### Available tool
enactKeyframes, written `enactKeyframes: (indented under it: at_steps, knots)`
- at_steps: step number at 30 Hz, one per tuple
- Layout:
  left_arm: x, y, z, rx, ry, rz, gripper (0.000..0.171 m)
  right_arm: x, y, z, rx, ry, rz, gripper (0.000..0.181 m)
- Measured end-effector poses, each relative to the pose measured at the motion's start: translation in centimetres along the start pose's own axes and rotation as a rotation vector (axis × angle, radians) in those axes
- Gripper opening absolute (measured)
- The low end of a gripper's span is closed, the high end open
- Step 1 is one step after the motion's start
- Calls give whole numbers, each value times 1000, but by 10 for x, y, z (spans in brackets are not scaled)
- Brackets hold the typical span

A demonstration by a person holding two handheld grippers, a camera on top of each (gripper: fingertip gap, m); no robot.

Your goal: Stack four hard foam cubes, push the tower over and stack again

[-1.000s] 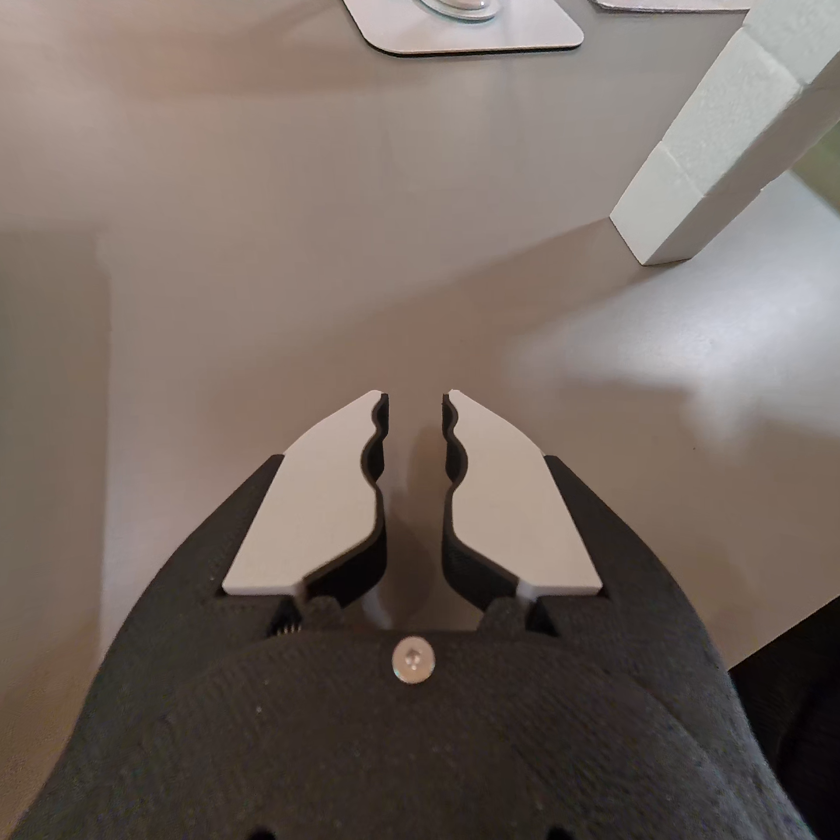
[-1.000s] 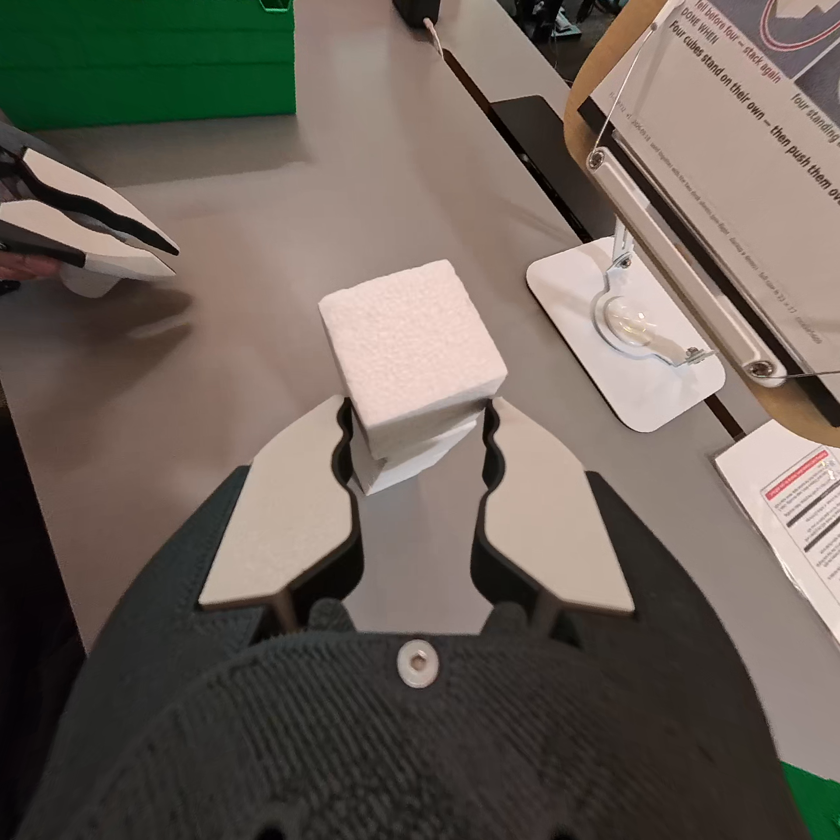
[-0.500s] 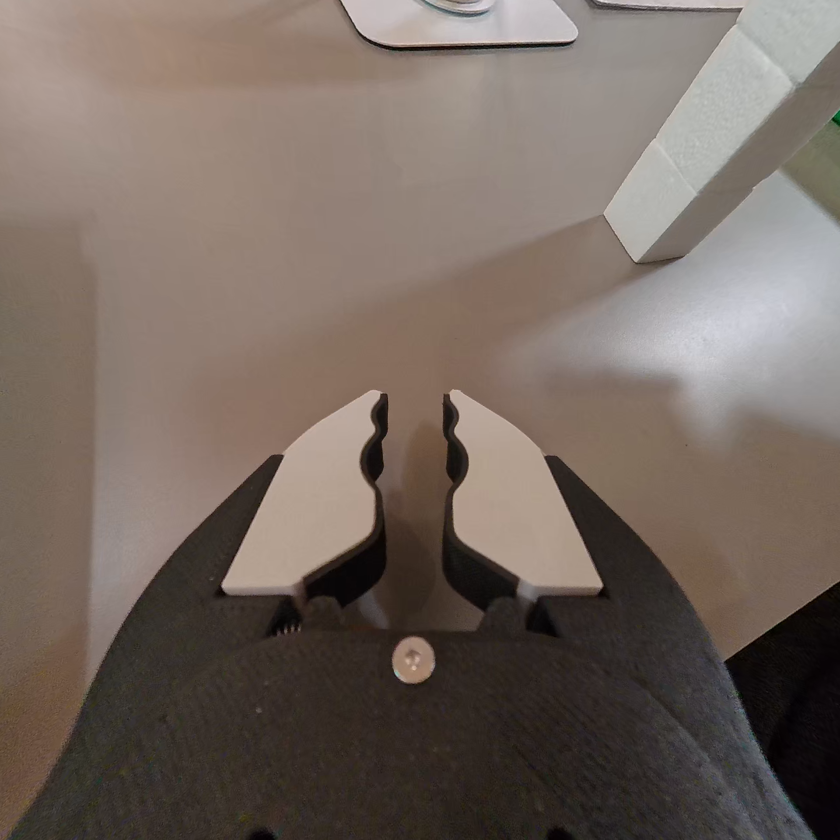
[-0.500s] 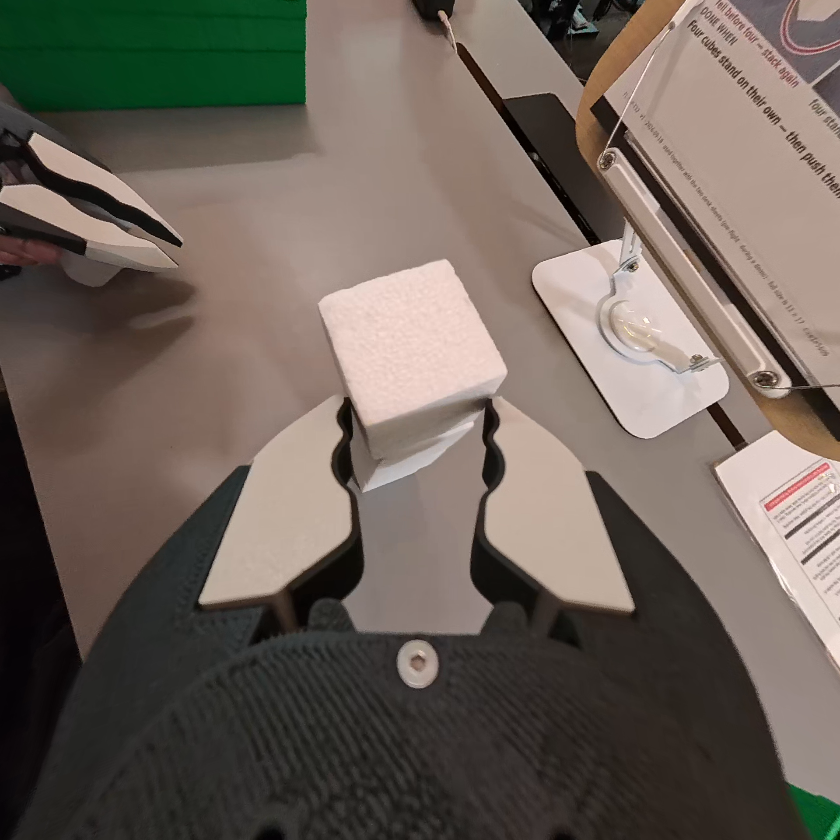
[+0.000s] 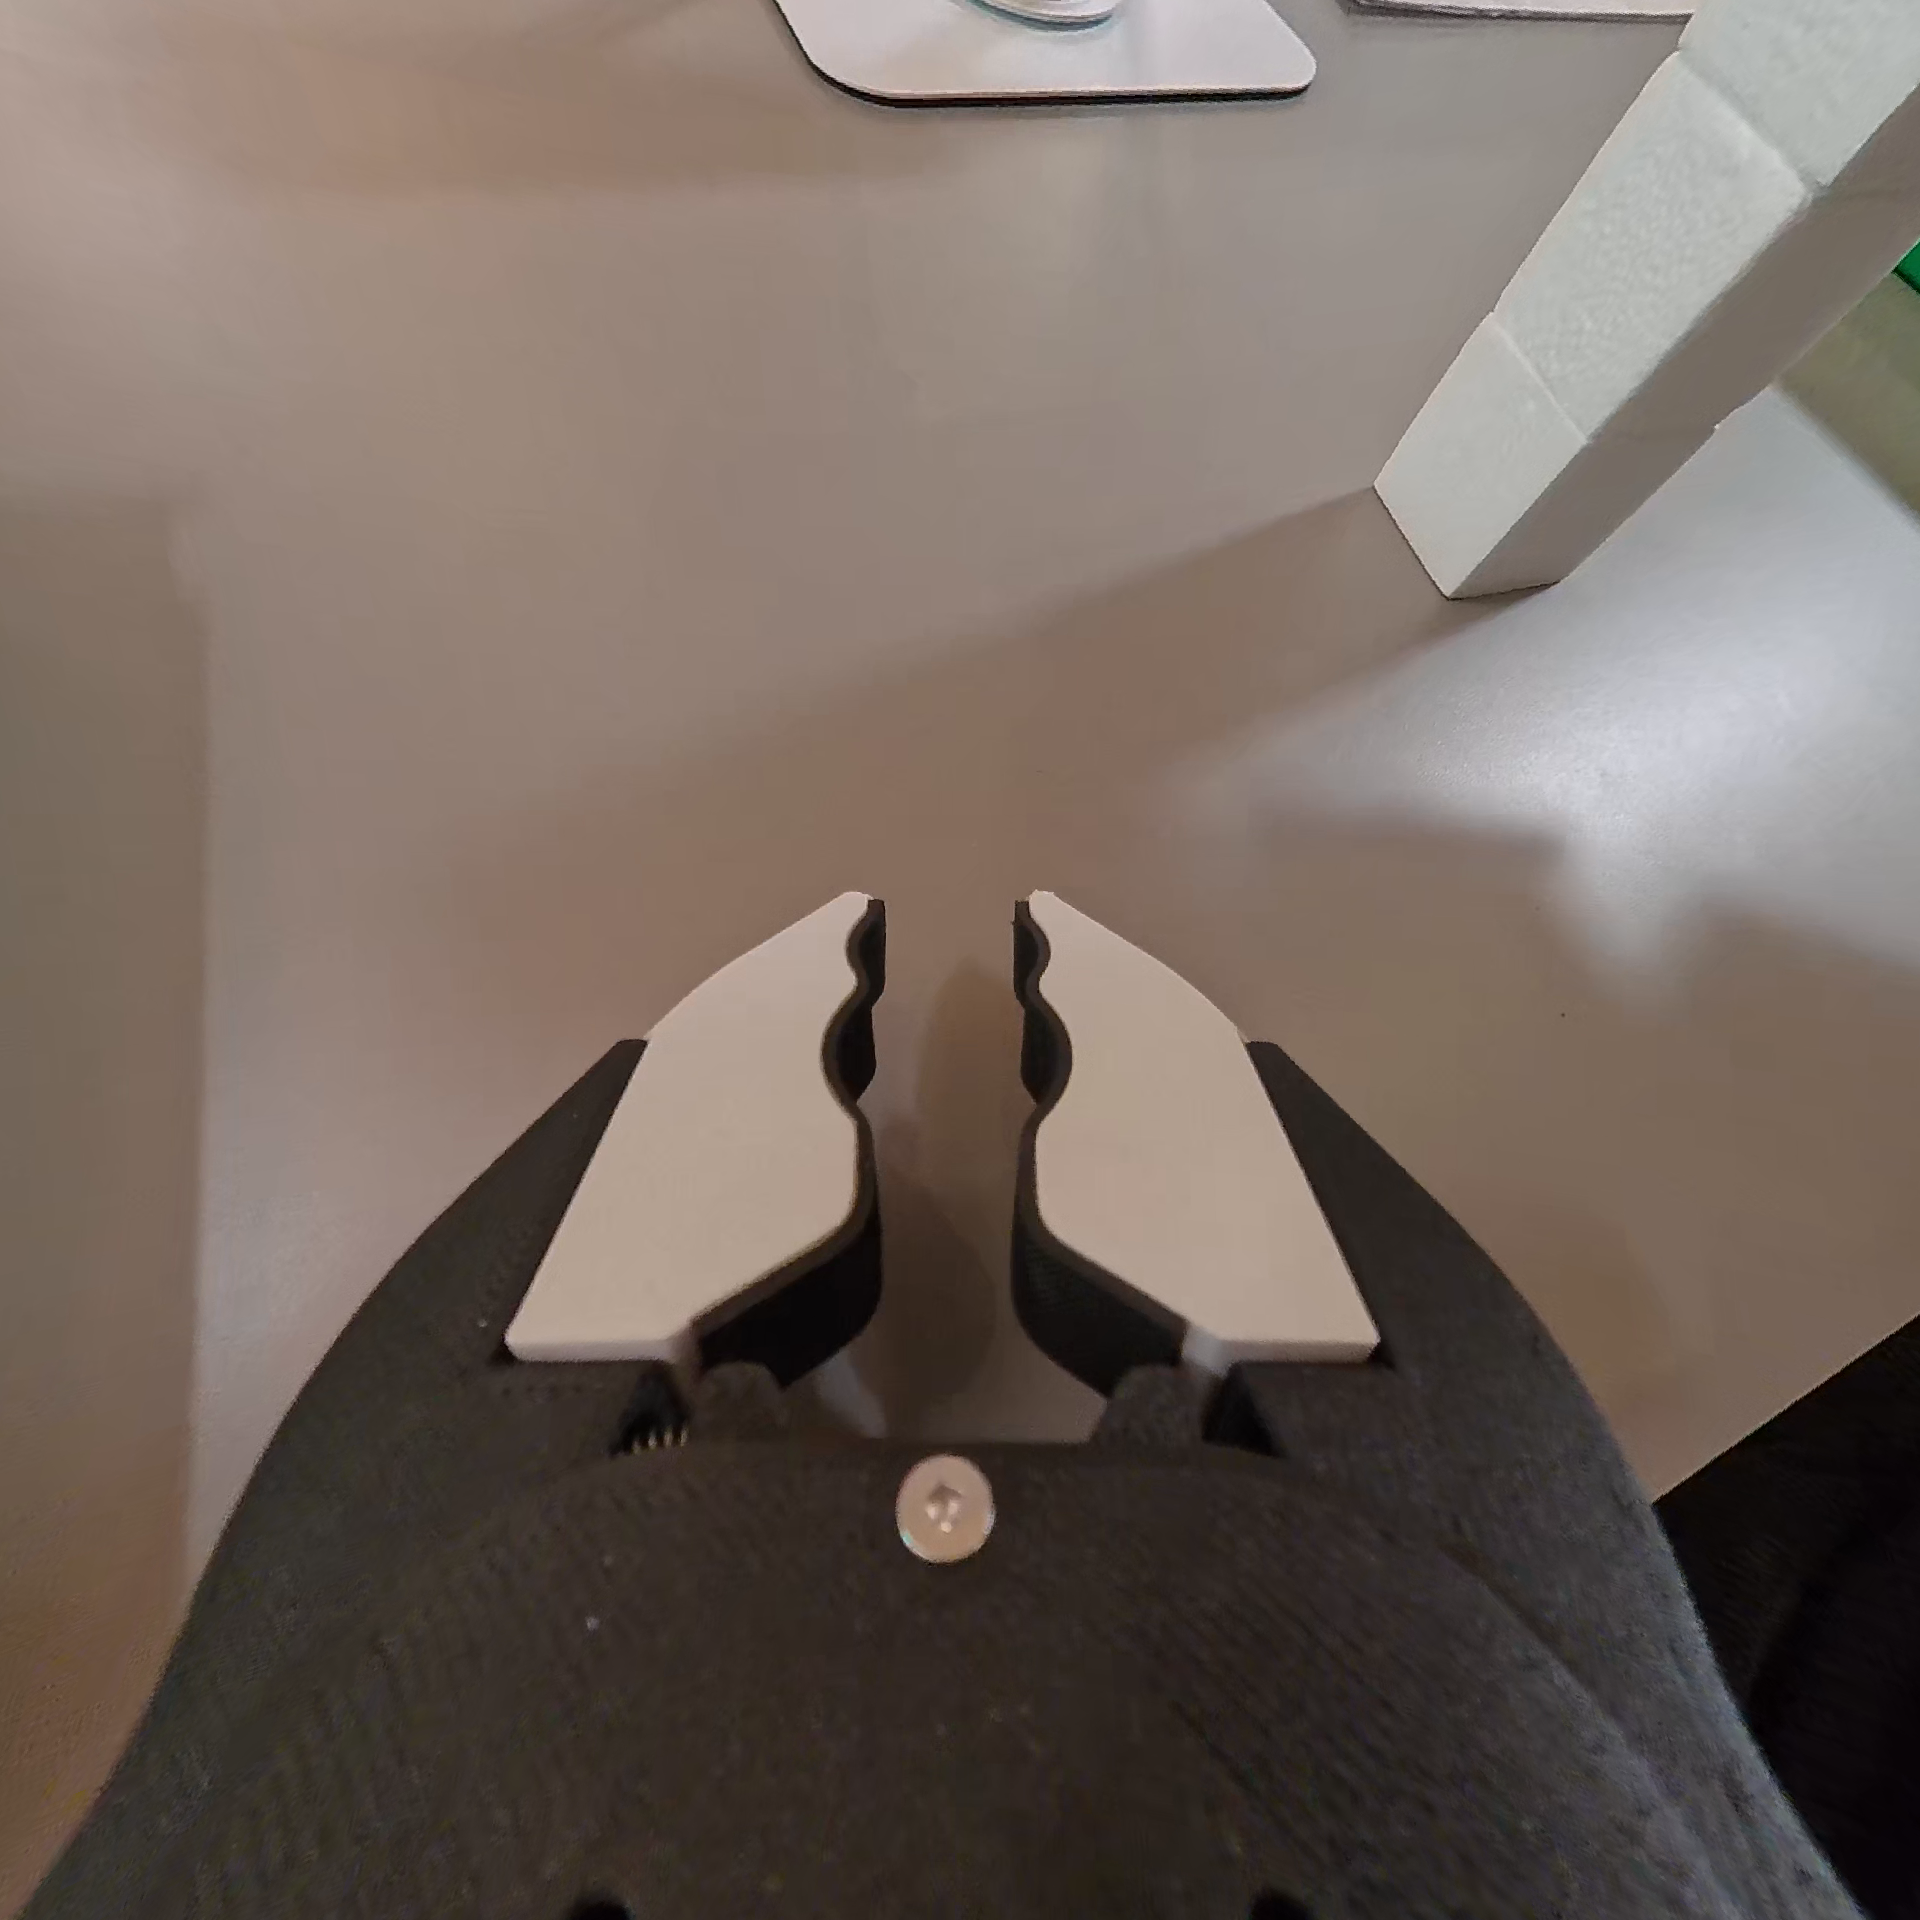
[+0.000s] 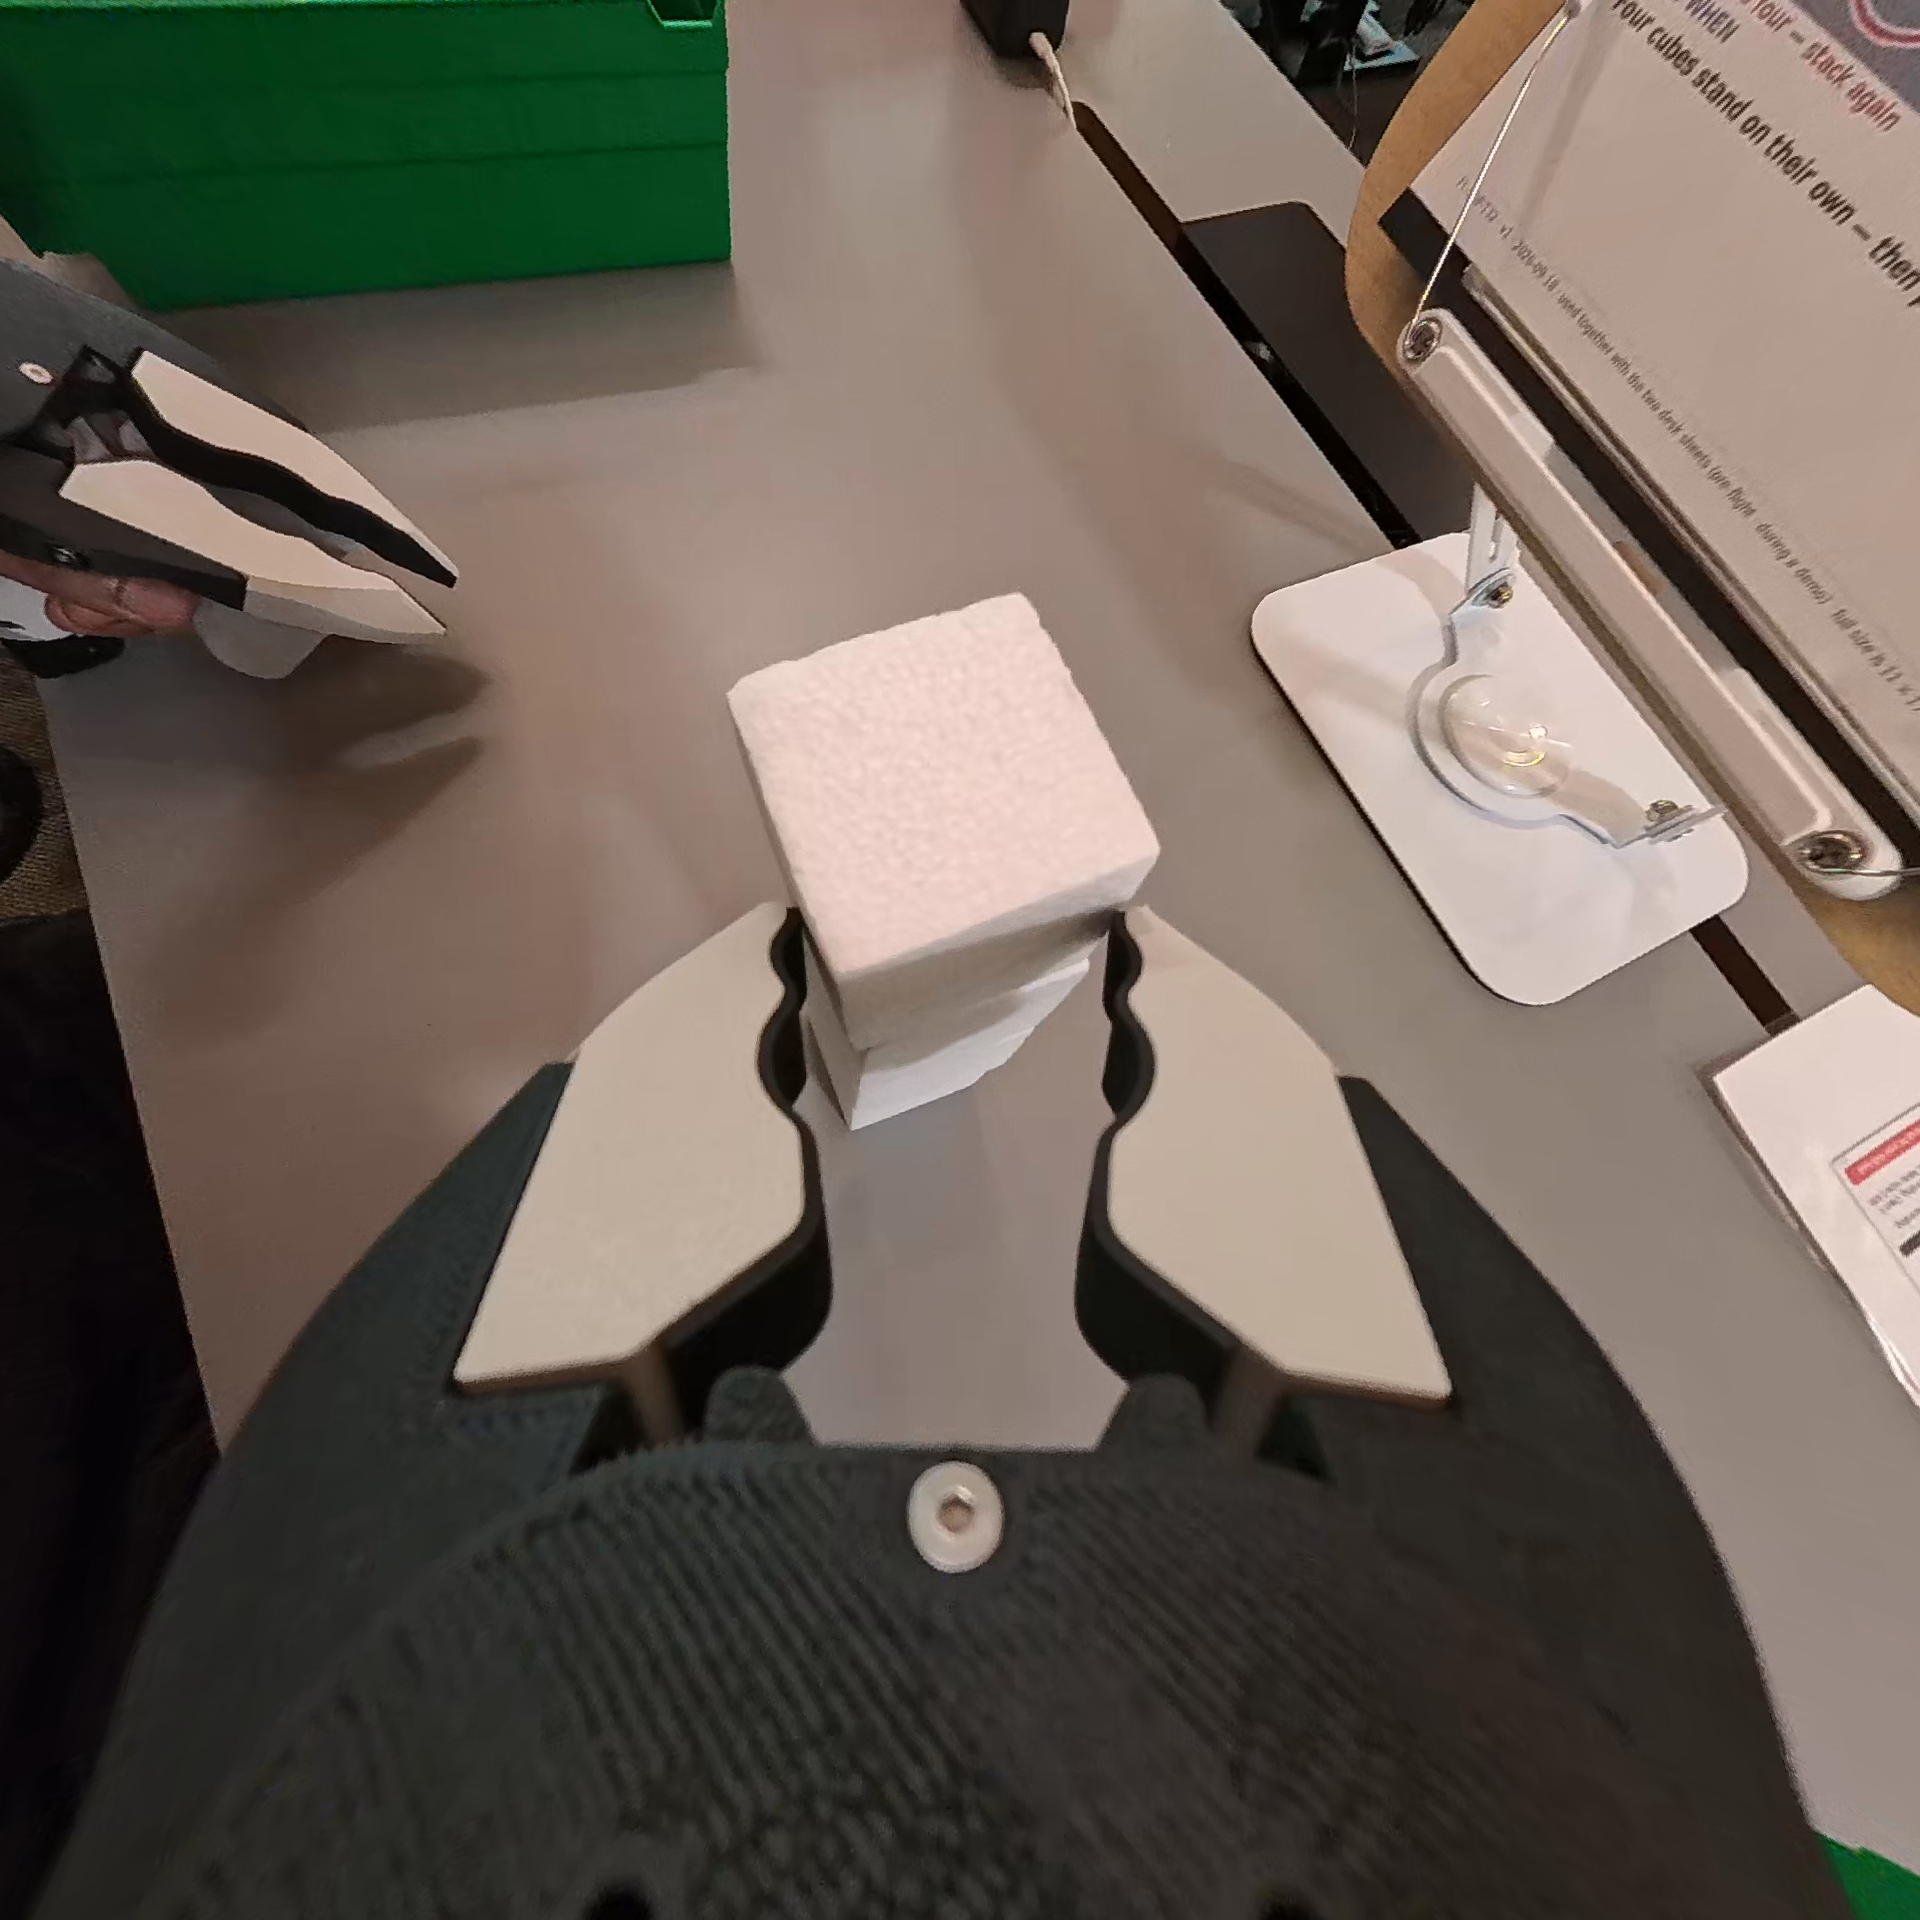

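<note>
A stack of white foam cubes stands on the grey table (image 6: 623,468). My right gripper (image 6: 954,920) is over it from above, jaws shut on the sides of the top cube (image 6: 935,769). The cube below (image 6: 935,1070) shows between the fingers, turned a little out of line. In the left wrist view the stack (image 5: 1621,312) rises at the upper right, several cubes high, its top cut off. My left gripper (image 5: 948,914) hovers low over bare table to the left of the stack, jaws slightly apart and empty. It also shows in the right wrist view (image 6: 447,603).
A green crate (image 6: 364,135) stands at the table's far left. A white stand base (image 6: 1496,779) carries a tilted board with printed sheets (image 6: 1714,312) on the right. A printed sheet (image 6: 1849,1174) lies near right. A hand (image 6: 114,608) holds the left gripper. The table edge runs along the near left. About 25 cm separates my left fingertips from my right.
Almost nothing: both views drift slightly. The right gripper keeps the same grip on the top cube. The left gripper's jaw gap is unchanged.
</note>
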State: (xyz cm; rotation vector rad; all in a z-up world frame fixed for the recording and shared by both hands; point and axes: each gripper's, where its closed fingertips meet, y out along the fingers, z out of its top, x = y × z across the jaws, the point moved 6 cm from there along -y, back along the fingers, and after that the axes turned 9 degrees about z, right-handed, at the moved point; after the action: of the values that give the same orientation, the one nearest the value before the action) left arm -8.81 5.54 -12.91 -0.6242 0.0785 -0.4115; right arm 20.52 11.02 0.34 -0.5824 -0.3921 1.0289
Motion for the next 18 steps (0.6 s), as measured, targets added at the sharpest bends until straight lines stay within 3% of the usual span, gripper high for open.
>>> enactKeyframes:
  at_steps: [18]
  knots:
    - [0,0,0,-5,-5,-6,25,1,1,-2,38,22,25,57]
